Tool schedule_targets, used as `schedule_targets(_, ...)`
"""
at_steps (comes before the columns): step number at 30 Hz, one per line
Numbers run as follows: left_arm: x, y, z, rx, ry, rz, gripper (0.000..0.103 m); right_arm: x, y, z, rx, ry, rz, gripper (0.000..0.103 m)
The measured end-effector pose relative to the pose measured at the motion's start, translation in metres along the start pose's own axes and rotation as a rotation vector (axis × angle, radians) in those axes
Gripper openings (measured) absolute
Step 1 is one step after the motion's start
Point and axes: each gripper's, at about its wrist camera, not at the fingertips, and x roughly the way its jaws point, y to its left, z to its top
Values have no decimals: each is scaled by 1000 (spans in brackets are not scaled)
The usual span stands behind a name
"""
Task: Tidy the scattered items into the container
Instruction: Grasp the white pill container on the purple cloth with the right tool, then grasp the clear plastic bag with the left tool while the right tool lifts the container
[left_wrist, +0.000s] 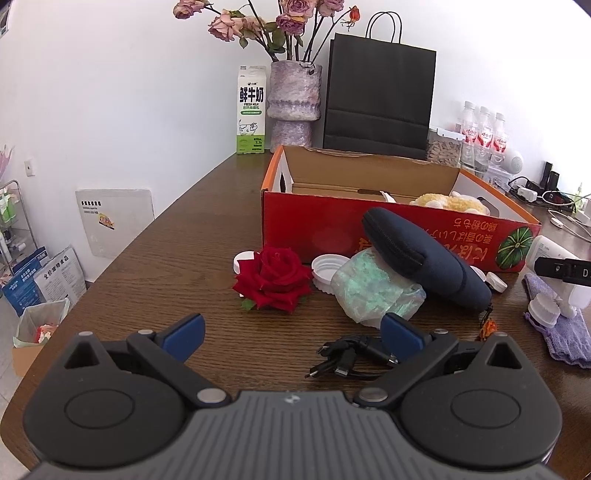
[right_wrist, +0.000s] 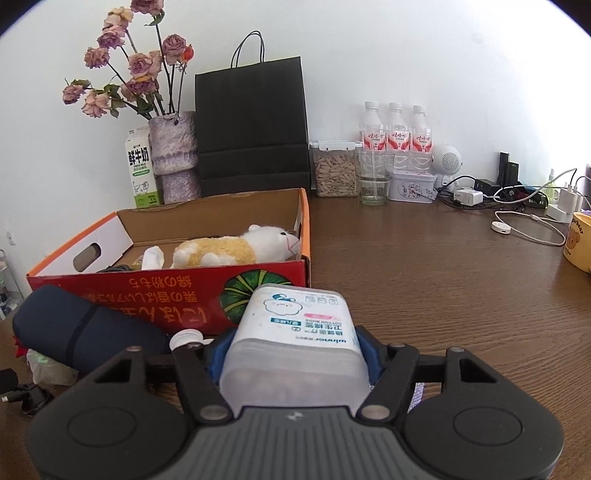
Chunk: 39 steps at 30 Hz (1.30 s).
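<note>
Right claw (right_wrist: 293, 354) has its blue pads snug against both sides of a frosted, rounded-rectangle plastic box of cotton buds (right_wrist: 295, 339), label up, so it's gripping that. Straight ahead of it sits the red cardboard box with orange rim (right_wrist: 177, 295), open top, with a fuzzy yellow-and-white plush toy (right_wrist: 236, 247) lying inside. To the claw's left, a navy fabric zip pouch (right_wrist: 85, 332), soft and oblong, leans in front of the box.

Left claw (left_wrist: 291, 334) is wide open with nothing between its blue pads, hovering over the dark wood-grain counter (left_wrist: 166, 258). Just ahead of it lies a red velvety rose head (left_wrist: 273, 280), and beside that a ribbed white plastic lid (left_wrist: 327, 271). Off to the right there's a crinkly translucent greenish bag (left_wrist: 373, 291) with the pouch resting on it. A tangle of black cables (left_wrist: 347, 356) lies right by the right-hand pad.
</note>
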Motion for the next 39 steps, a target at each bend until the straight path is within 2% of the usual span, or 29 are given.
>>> schedule_targets(8, 2, -9, 3, 21, -2, -18, 103, -18, 1, -3, -3, -33, 24, 66)
schedule_targets(14, 12, -31, 8, 109, 10, -10, 103, -27, 3, -6, -4, -38, 39, 66)
schedule_targets(18, 21, -40, 10, 126, 4, -26, 103, -28, 3, -7, -2, -34, 47, 66)
schedule_targets(24, 28, -51, 11, 180, -41, -37, 103, -29, 3, -10, 0, -28, 53, 66)
schedule_targets(26, 28, -54, 10, 214, -66, -49, 98, -29, 3, -11, 0, -26, 54, 66)
schedule_targets(27, 27, -56, 10, 229, -69, -52, 91, -29, 3, -11, 2, -24, 54, 66)
schedule_targets(29, 27, -58, 9, 243, -66, -66, 76, -28, 3, -11, 1, -21, 56, 66)
schedule_targets(31, 29, -57, 9, 241, -49, -83, 53, -28, 4, -12, 0, -19, 58, 66)
schedule_targets(32, 29, -57, 9, 240, -48, -81, 53, -28, 4, -12, -1, -19, 59, 66)
schedule_targets(34, 28, -56, 9, 243, -49, -95, 41, -29, 4, -13, -2, -18, 62, 66)
schedule_targets(39, 20, -53, 9, 245, -68, -118, 25, -30, 5, -14, -2, -15, 66, 66)
